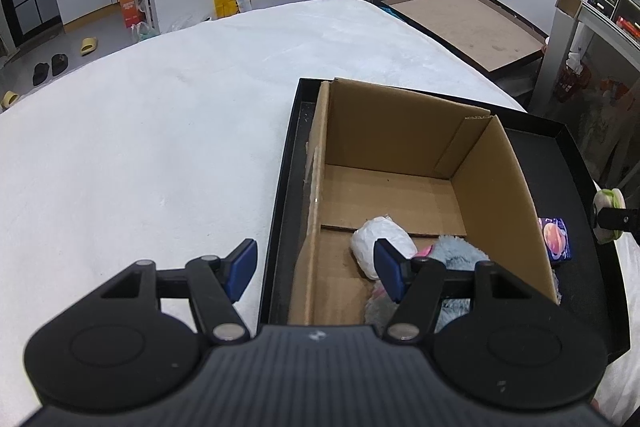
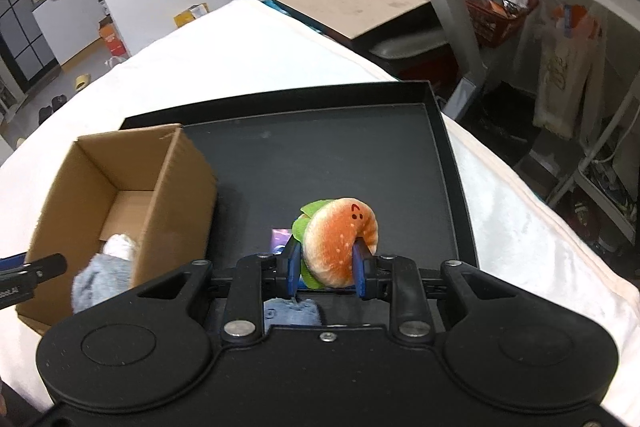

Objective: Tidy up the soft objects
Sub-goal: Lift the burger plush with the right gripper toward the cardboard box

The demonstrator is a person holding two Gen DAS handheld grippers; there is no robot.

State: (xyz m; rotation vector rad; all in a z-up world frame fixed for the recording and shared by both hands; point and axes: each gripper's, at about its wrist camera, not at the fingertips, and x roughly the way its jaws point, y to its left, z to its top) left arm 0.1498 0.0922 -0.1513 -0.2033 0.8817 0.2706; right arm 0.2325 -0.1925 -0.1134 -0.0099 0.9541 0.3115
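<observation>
A cardboard box stands in the left part of a black tray. In the box lie a white soft bundle and a grey-blue plush. My left gripper is open and empty, straddling the box's near-left wall. My right gripper is shut on a plush hamburger, held above the tray to the right of the box; it also shows in the left wrist view. A small purple packet lies on the tray beneath it.
The tray rests on a white cloth-covered table. A bit of blue fabric lies on the tray near my right gripper. A framed board and a shelf unit stand beyond the table's right edge.
</observation>
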